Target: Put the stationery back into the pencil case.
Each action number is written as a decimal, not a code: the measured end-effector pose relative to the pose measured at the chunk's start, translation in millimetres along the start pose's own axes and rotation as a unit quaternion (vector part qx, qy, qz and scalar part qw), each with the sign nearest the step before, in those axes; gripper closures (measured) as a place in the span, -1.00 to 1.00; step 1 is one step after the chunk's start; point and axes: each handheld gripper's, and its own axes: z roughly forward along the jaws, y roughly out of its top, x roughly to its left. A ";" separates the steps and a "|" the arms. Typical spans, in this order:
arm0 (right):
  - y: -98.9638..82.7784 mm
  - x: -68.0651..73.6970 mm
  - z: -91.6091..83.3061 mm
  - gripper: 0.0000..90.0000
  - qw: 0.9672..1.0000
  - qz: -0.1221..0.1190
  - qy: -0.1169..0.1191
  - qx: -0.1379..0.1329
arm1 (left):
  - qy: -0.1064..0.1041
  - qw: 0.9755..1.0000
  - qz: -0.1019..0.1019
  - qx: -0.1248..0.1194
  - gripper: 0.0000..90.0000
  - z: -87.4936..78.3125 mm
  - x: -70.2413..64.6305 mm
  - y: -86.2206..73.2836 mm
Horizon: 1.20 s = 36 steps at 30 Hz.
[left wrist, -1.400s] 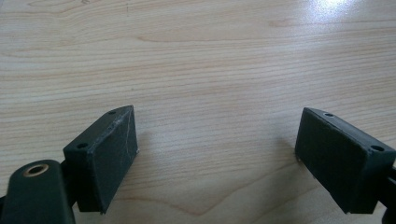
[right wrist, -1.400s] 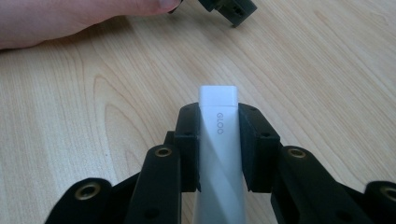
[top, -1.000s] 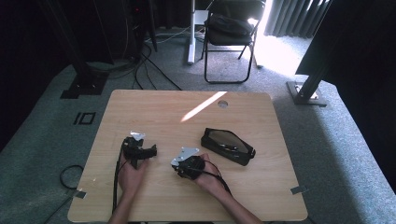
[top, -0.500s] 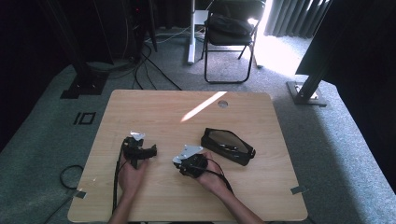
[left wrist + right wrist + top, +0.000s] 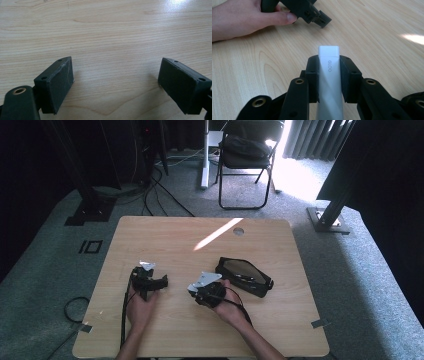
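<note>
Your table (image 5: 165,240) is light wood, and a black pouch (image 5: 245,277) lies on it by your right hand. Your right gripper (image 5: 329,75) squeezes a white glue stick (image 5: 329,82) marked "GLOO", held low over the wood. Your left gripper (image 5: 116,82) has its jaws wide apart with nothing between them.

Left jaws apart, right jaws clamped

Grey carpet (image 5: 350,270), folding chair (image 5: 245,155), dark curtains (image 5: 310,137), sunlight patch (image 5: 295,180).
</note>
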 end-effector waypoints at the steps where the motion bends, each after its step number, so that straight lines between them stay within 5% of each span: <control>1: 0.0 0.0 0.0 0.59 1.000 0.000 0.000 0.000 | 0.000 1.000 0.000 0.000 -0.70 0.0 0.0 0.0; 36: 2.6 -25.4 -22.3 0.59 0.999 0.029 -0.026 -0.028 | 0.000 1.000 0.000 0.000 -0.70 0.0 0.0 0.0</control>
